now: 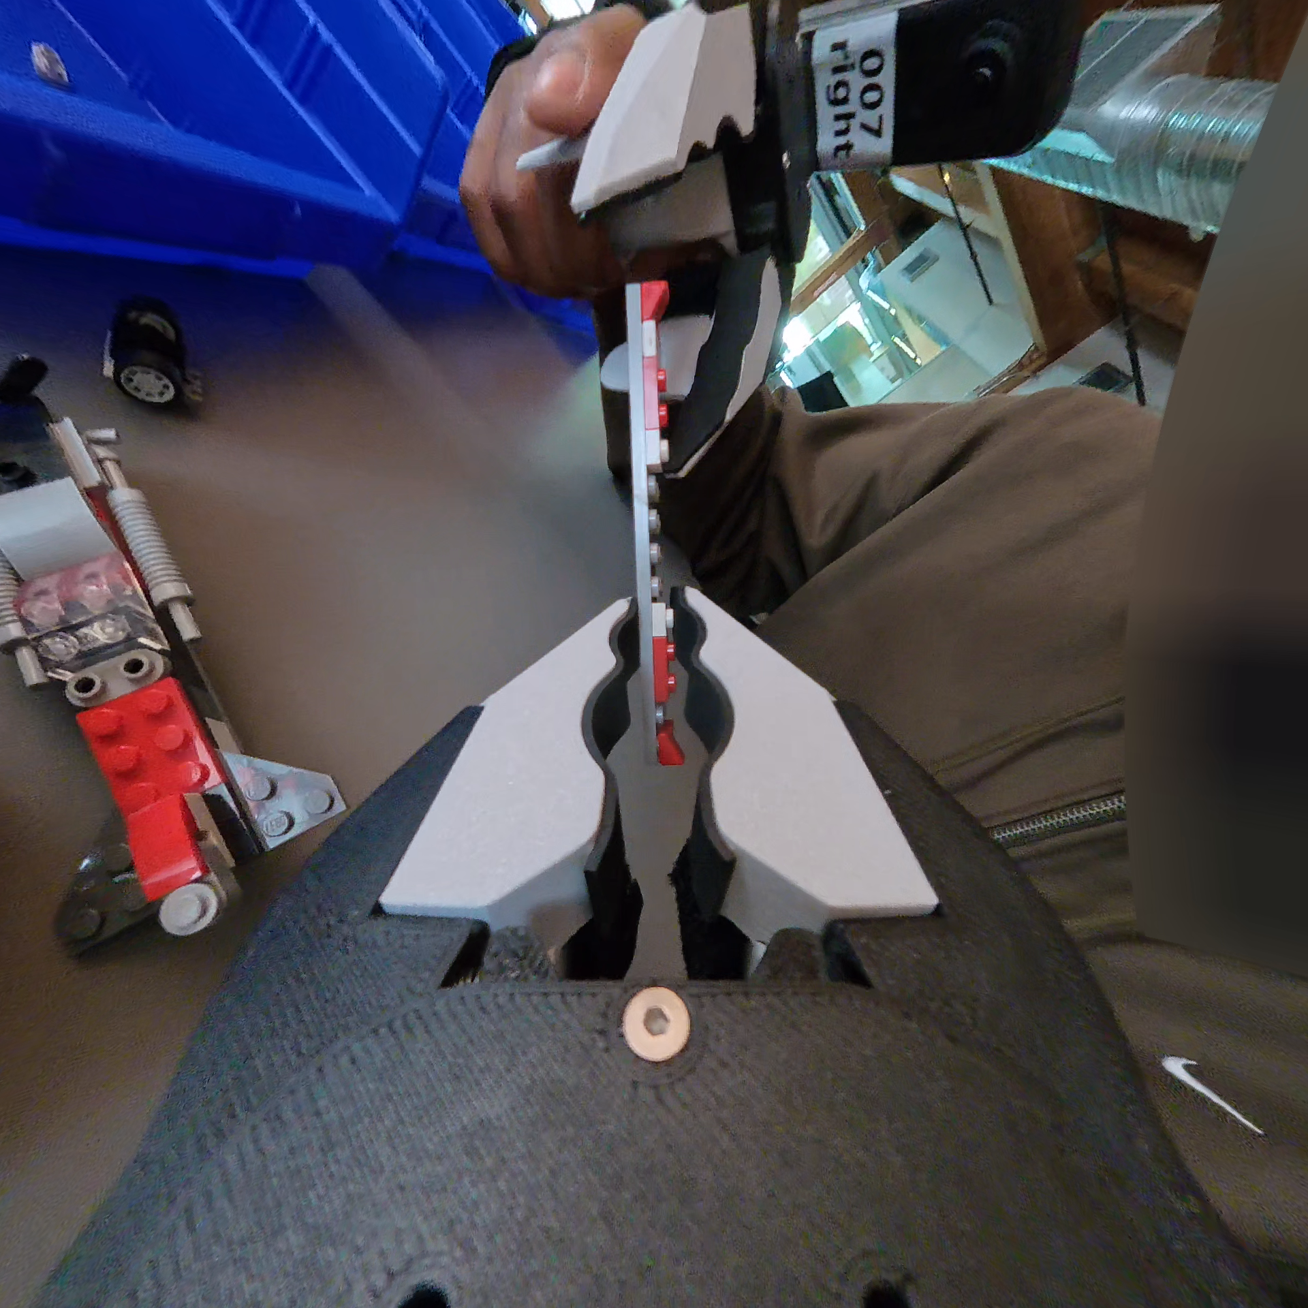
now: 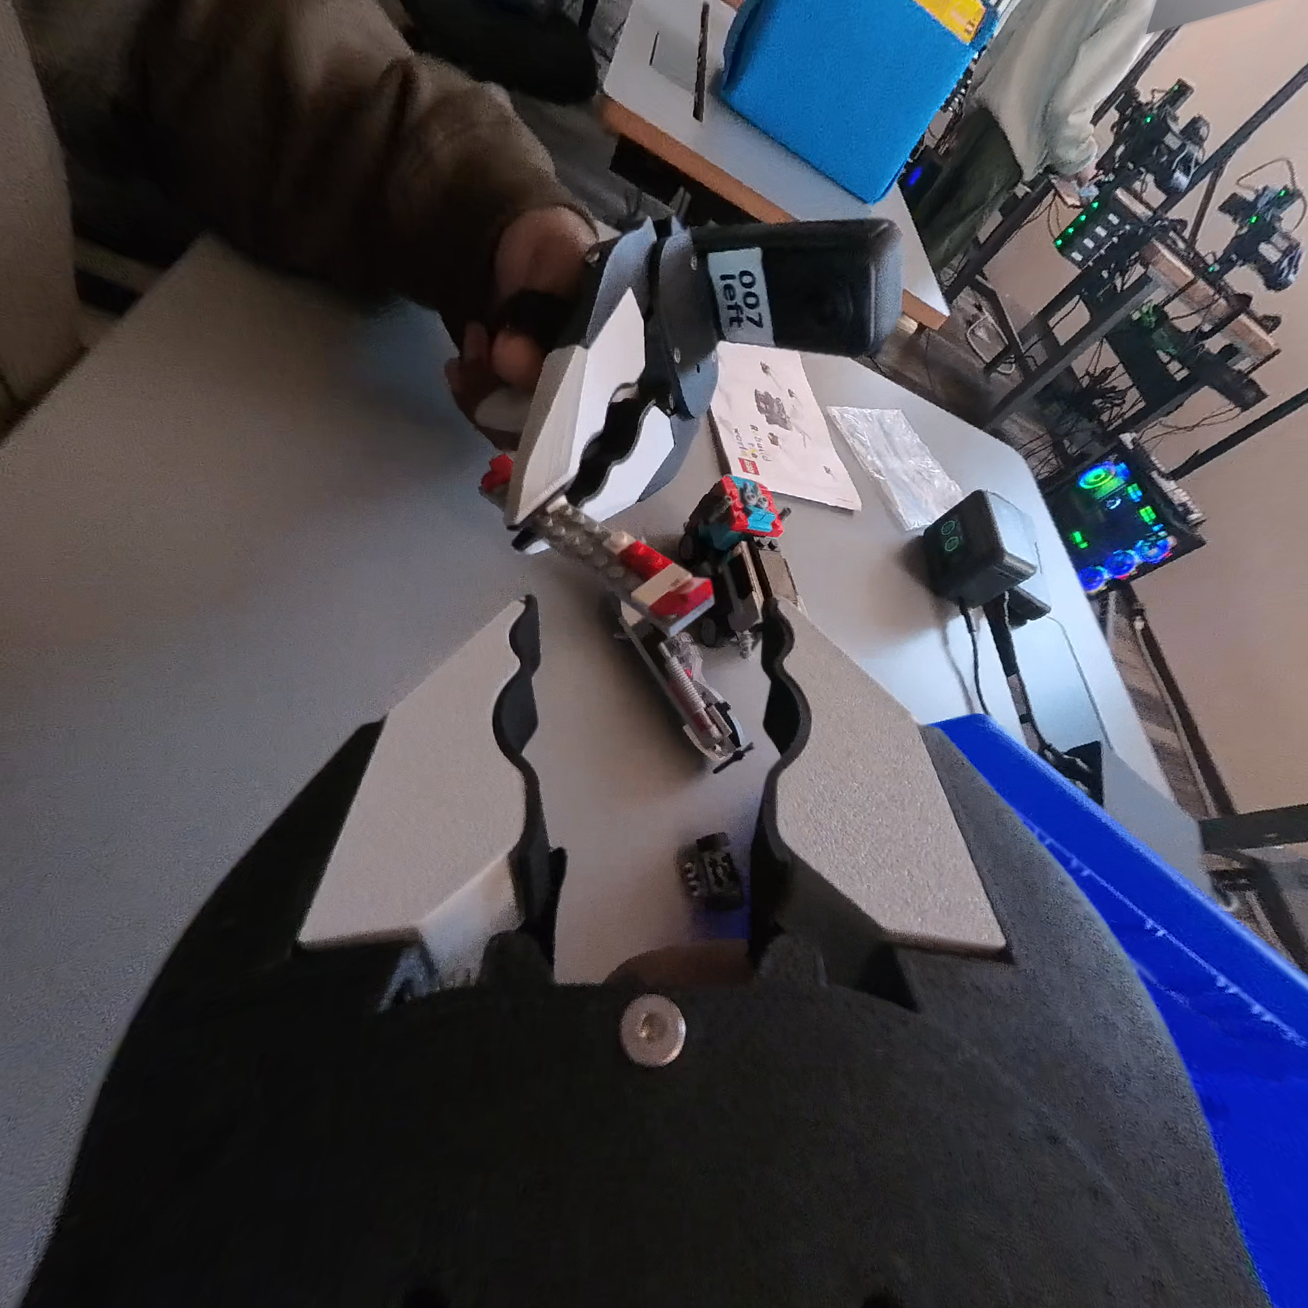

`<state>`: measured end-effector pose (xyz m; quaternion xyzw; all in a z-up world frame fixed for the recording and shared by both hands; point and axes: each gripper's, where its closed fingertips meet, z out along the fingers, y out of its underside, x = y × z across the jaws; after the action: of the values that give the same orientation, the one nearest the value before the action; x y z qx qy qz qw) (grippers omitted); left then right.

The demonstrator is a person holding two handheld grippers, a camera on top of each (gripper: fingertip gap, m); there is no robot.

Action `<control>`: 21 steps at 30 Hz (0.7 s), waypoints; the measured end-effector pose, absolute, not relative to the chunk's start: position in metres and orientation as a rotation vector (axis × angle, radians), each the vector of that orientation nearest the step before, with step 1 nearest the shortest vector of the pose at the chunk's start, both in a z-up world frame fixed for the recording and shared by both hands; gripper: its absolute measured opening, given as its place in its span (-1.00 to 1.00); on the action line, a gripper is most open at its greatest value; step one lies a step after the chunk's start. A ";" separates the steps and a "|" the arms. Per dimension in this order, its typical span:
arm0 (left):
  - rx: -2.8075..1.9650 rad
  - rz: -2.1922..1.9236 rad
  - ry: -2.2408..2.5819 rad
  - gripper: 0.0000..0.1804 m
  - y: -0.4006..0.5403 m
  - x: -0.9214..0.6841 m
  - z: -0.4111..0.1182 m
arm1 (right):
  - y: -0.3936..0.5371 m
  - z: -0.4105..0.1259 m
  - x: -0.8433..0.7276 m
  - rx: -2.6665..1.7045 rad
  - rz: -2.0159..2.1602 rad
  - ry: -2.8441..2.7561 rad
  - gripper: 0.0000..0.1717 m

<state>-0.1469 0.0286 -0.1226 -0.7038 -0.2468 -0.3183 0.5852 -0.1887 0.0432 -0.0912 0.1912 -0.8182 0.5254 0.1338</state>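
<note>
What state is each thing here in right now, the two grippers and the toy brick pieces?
Left gripper: shut on the grey brick plate.
Grey brick plate: held on edge above the table, red bricks on both ends.
Right gripper: open, holding nothing.
Red and grey brick model: lying on the table.
Wheel piece: loose on the table.
</note>
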 end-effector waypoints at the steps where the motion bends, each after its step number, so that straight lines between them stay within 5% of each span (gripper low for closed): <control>1: -1.656 -0.743 -0.582 -0.90 0.029 -0.146 -0.125 | 0.044 -0.092 -0.189 0.577 1.500 -2.356 -0.26; 9: -1.760 -0.772 -0.583 -0.90 0.033 -0.135 -0.144 | 0.047 -0.118 -0.183 0.734 1.250 -2.355 -0.44; 13: -1.762 -0.781 -0.571 -0.90 0.033 -0.133 -0.144 | 0.045 -0.125 -0.185 0.749 1.199 -2.355 -0.73; 21: -1.600 -0.763 -0.601 -0.88 0.021 -0.153 -0.120 | 0.042 -0.115 -0.197 0.646 1.277 -2.302 -0.77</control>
<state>-0.1535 0.0214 -0.1202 -0.6882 -0.2585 -0.3283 0.5931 -0.1969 0.0419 -0.1145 0.2327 -0.8296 0.4602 0.2139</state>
